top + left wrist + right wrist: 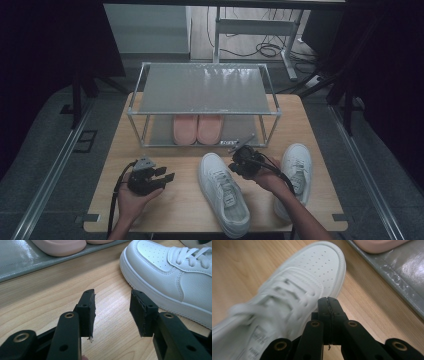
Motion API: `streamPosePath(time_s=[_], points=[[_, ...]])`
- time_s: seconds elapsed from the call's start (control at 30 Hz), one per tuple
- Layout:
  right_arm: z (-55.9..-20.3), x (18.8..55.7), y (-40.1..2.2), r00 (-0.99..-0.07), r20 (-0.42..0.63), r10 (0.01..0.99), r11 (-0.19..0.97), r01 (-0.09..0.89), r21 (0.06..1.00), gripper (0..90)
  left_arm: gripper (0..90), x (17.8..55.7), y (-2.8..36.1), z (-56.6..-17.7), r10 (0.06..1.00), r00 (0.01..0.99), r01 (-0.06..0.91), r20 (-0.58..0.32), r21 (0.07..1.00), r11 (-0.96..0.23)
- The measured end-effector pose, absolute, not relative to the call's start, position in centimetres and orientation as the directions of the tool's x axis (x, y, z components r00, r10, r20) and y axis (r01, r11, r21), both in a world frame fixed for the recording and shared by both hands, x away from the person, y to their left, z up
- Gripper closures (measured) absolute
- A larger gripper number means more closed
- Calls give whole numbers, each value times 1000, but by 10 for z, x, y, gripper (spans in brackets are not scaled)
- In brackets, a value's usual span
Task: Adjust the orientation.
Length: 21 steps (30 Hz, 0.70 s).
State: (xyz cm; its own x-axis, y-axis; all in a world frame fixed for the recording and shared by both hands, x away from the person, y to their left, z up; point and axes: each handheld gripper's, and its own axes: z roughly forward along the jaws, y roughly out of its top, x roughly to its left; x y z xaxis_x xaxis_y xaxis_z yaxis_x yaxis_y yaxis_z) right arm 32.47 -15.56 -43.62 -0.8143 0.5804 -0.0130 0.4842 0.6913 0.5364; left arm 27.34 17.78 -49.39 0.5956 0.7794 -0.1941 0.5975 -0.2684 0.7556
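The white sneaker (223, 192) lay beside the rack (204, 102) (toe toward it), the right claw (243, 161) pinched empty above, the left claw (165, 177) wide, likely awaiting shelving.

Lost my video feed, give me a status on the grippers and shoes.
Left gripper open, empty. Right gripper shut, empty, over nearer white sneaker. Second white sneaker at right. Pink slippers on rack's lower shelf.
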Motion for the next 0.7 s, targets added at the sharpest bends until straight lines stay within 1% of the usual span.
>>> streamPosePath(time_s=[0.1, 0.23, 0.43, 0.7], points=[[-429, 310, -166, -817, -6, 576, 671, 469, 574, 900, 560, 273, 177, -494, 780, 594, 598, -198, 757, -264], [-421, 288, -179, -817, -24, 577, 647, 439, 623, 900, 560, 273, 176, -494, 778, 597, 598, -195, 755, -270], [-413, 258, -195, -830, 8, 558, 599, 409, 688, 900, 560, 273, 176, -494, 778, 597, 599, -197, 755, -268], [-415, 233, -205, -848, 67, 525, 571, 409, 712, 900, 560, 274, 175, -496, 776, 597, 603, -201, 751, -269]])
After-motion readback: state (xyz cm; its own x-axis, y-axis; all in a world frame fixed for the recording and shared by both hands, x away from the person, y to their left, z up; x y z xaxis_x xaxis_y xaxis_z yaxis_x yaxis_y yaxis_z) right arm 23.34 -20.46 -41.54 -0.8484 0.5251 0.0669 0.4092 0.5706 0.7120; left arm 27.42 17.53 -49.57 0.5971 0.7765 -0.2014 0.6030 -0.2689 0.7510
